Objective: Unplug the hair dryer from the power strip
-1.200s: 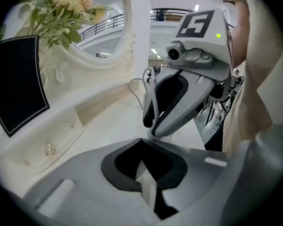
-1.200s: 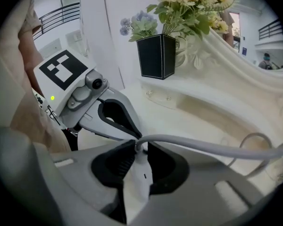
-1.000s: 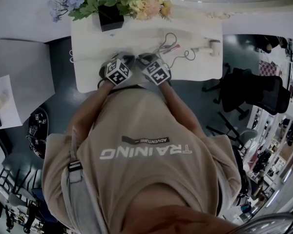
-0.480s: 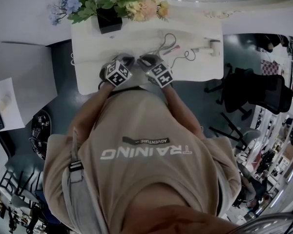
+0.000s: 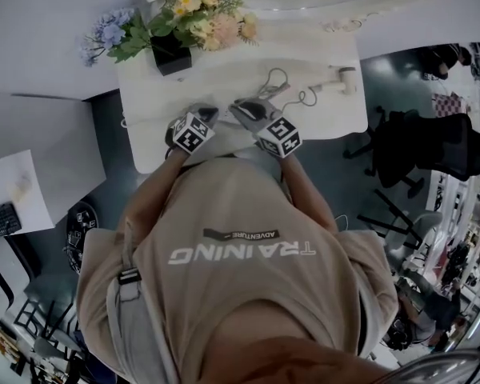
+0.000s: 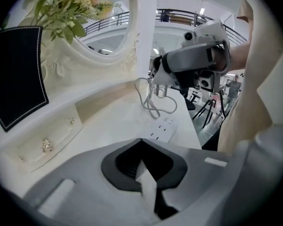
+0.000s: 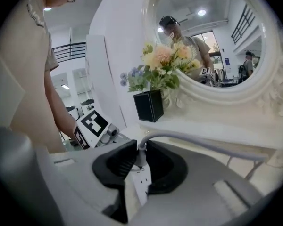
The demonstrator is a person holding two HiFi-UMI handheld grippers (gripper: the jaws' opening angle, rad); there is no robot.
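Plug (image 7: 141, 152): held between the fingers (image 7: 119, 164) of the right gripper (image 7: 138, 166), which are clenched on its body. Its lower end sits right over the socket face of the strip (image 7: 142, 183); cannot tell whether the pins are in or clear.

Cord (image 7: 203, 142): leaves the top of the plug and bends off to the right. In the head view it lies in loose loops (image 5: 278, 81) in the middle of the counter (image 5: 328, 117) and runs toward the right edge.

Dryer (image 5: 342, 77): white, lying on its side near the right edge, well apart from both grippers.

Strip, left gripper view (image 6: 164, 128): white and flat on the counter by the middle of the near edge, with one end running in under the left gripper (image 6: 145, 171). The left fingers (image 6: 126, 160) are clenched on a white piece that lines up with that end of the strip.

Right gripper, left gripper view (image 6: 194, 64): raised above the far end of the strip, with cord loops (image 6: 155, 102) beneath it on the counter.

Head view: left gripper (image 5: 194, 130) and right gripper (image 5: 274, 133) sit side by side at the near edge, close but not touching.

Surroundings: black vase (image 5: 170, 53) with flowers (image 5: 210, 24) at the far left corner; an ornate white mirror (image 7: 254, 86) stands along the far edge
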